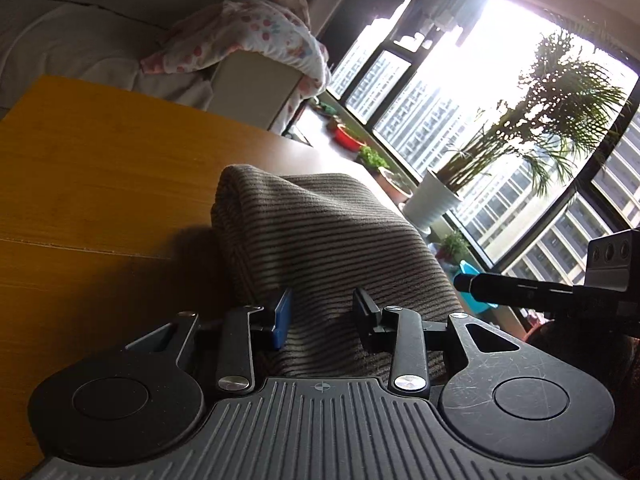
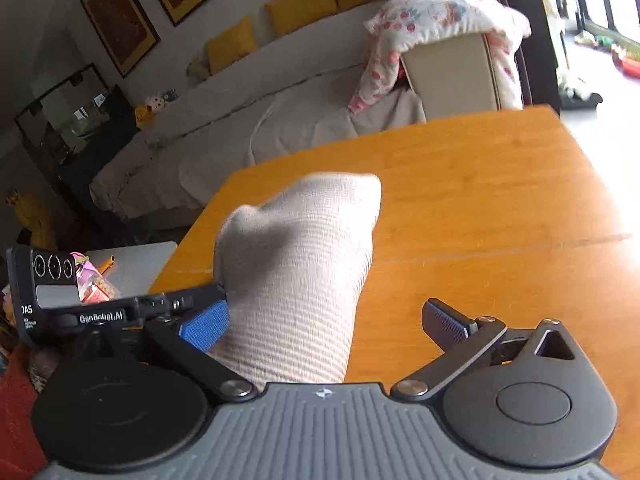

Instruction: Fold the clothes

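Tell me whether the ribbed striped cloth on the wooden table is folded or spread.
Folded: the ribbed striped cloth sits as a thick narrow bundle with rounded doubled edges.

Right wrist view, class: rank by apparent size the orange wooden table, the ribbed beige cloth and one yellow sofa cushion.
1. Orange wooden table
2. Ribbed beige cloth, though nearness to the camera inflates it
3. Yellow sofa cushion, far off, so truly unsure
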